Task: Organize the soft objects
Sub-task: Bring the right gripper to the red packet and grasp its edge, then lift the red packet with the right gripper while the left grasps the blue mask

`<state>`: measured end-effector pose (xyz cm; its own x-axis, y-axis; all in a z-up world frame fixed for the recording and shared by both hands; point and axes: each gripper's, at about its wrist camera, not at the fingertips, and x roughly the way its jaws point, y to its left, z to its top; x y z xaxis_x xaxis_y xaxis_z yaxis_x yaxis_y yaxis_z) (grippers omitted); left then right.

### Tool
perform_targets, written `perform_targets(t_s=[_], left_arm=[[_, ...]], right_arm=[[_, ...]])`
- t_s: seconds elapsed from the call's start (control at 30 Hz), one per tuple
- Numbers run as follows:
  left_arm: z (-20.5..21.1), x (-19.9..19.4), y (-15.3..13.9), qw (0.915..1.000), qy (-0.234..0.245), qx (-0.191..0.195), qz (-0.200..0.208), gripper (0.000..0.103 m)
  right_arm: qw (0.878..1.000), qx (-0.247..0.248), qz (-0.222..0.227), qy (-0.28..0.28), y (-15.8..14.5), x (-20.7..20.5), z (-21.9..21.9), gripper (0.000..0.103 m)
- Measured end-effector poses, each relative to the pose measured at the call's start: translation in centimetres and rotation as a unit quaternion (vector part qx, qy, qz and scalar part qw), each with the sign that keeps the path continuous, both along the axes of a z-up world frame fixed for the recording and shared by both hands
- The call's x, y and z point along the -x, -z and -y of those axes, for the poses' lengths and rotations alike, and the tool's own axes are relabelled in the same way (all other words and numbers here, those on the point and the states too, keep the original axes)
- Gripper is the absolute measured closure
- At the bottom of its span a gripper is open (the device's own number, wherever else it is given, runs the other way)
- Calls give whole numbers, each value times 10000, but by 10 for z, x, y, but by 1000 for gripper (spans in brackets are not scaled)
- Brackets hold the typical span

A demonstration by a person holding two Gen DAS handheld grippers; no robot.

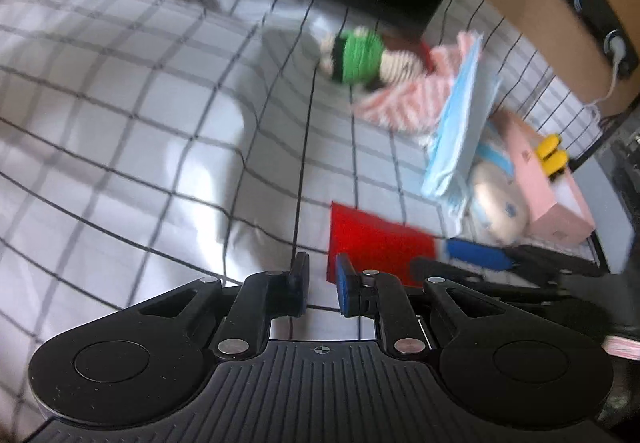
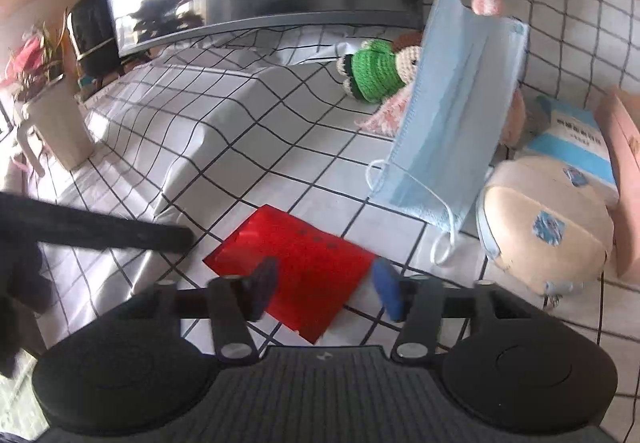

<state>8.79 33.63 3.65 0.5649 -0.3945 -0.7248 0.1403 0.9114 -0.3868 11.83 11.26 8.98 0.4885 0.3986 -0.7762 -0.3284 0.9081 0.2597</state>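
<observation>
The right gripper [image 2: 324, 293] hangs with its jaws parted on either side of the flat red glossy sheet [image 2: 296, 267] lying on the white black-checked cloth [image 2: 248, 147], not pressing it, while the left gripper [image 1: 322, 285] is nearly clenched on nothing just beside the same sheet. Beyond lie the pale blue pleated face mask [image 2: 456, 115], propped up, the green crocheted doll [image 2: 374, 73] and the cream plush toy [image 2: 548, 227]. Since the sheet lies flat and slick, the pads may slide over it or pinch the cloth instead.
</observation>
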Motion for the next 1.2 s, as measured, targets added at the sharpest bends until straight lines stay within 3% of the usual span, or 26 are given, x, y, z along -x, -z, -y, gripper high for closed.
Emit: perform_targets(t_s=[0.2, 0.27, 0.3, 0.33, 0.43, 0.5, 0.7, 0.8, 0.93, 1.07, 1.2], left_arm=[[6, -16, 22, 9996, -1, 210, -201, 89], [5, -19, 23, 9993, 65, 282, -223, 89], [4, -20, 24, 9992, 88, 318, -235, 89], [3, -21, 24, 9990, 102, 353, -245, 89], [0, -20, 26, 9986, 107, 468, -235, 89], [-1, -18, 27, 9984, 123, 523, -183, 89], [-7, -16, 30, 9973, 108, 697, -183, 90], [-5, -16, 29, 9977, 159, 638, -135, 90], [-4, -16, 29, 9978, 298, 586, -77, 90], [-5, -17, 29, 9976, 389, 566, -44, 90], [-5, -16, 30, 9976, 423, 556, -9, 91]], right_arm=[[9988, -421, -230, -32, 6, -10, 0, 43], [9974, -648, -327, -34, 4, -15, -2, 54], [9956, -852, -376, -89, 2, -17, -1, 69], [9926, -1109, -459, -172, 0, -18, 0, 74], [9850, -1610, -490, -374, -8, -17, -1, 74], [9867, -1495, -483, -407, -8, -19, -9, 75], [9956, -624, -541, 449, -6, -23, 12, 74], [9868, -987, -1084, 690, 8, -28, 26, 73], [9742, -1574, -1363, 869, 15, -38, 24, 68], [9610, -2034, -1583, 1000, 23, -55, 25, 66], [9597, -2226, -1566, 706, 28, -69, 19, 52]])
